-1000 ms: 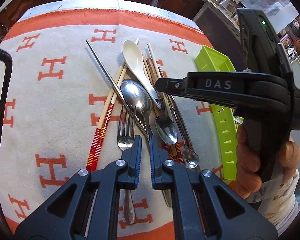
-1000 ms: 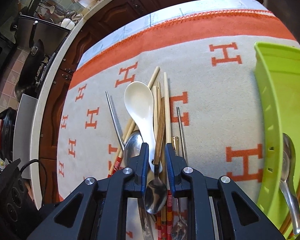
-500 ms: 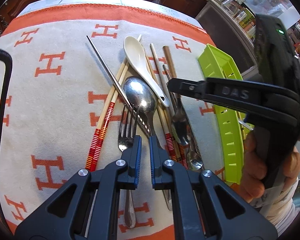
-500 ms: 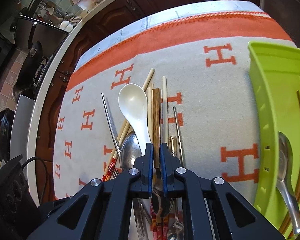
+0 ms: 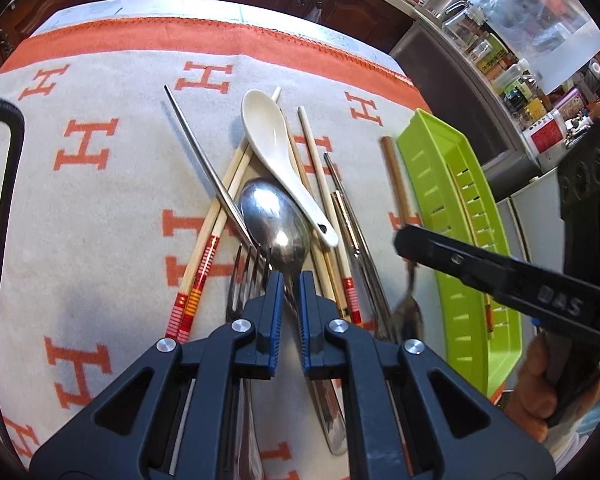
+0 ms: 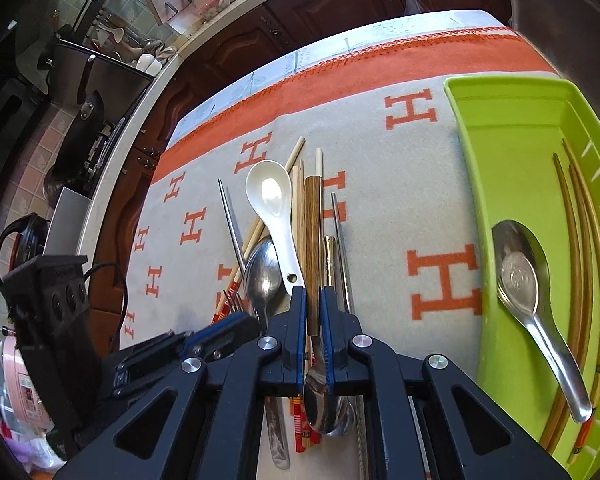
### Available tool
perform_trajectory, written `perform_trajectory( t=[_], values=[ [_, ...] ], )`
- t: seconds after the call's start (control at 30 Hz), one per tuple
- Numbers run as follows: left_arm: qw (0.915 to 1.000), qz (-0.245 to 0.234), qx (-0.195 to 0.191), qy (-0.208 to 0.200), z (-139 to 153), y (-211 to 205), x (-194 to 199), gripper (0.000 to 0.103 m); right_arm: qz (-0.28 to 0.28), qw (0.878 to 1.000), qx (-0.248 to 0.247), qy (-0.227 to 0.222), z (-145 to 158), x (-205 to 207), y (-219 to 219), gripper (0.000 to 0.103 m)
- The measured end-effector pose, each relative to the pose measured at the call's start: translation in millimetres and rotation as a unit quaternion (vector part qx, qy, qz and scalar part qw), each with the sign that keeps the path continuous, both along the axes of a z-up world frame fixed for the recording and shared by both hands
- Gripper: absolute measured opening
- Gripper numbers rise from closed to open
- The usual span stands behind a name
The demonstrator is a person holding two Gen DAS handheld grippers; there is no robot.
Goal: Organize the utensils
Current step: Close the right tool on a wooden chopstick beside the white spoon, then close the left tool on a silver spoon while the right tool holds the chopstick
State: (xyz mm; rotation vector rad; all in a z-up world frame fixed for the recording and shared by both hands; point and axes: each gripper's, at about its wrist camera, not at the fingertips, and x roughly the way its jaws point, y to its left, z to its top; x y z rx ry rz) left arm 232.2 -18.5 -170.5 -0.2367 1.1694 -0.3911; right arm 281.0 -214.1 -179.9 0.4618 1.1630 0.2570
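A pile of utensils lies on the orange-and-beige H-patterned cloth (image 5: 80,200): a white ceramic spoon (image 5: 276,148), a large metal spoon (image 5: 276,220), a fork (image 5: 244,276), chopsticks with red bands (image 5: 204,264) and metal chopsticks (image 5: 204,168). My right gripper (image 6: 311,300) is shut on a wooden-handled spoon (image 6: 312,232), lifted off the pile beside the green tray (image 5: 460,216); the spoon also shows in the left wrist view (image 5: 396,184). My left gripper (image 5: 288,280) hovers over the large spoon's neck, jaws nearly closed, holding nothing.
The green tray (image 6: 512,184) holds a metal spoon (image 6: 528,292) and several chopsticks (image 6: 580,216). A kitchen counter with jars (image 5: 500,52) runs behind the table. A black cable (image 5: 4,184) hangs at the left.
My right gripper has closed on the wooden-handled spoon, lifted it from the pile and carried it right toward the green tray. My left gripper has stayed over the pile.
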Motion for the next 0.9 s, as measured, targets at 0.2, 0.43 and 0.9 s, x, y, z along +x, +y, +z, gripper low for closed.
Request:
perform_trajectory(
  t=[0.2, 0.43, 0.9],
  values=[
    [0.9999, -0.005, 0.007, -0.01, -2, -9, 5, 0.005, -0.004, 1.0, 0.012, -0.005, 5, -14, -14, 0.007],
    [0.9996, -0.015, 0.011, -0.02, 0, -12, 3, 0.006, -0.004, 1.0, 0.018, -0.007, 6, -17, -19, 0.007],
    [0.9992, -0.024, 0.001, -0.033, -2, -21, 7, 0.009, -0.011, 1.0, 0.02, -0.001, -1, -25, -27, 0.007]
  ],
)
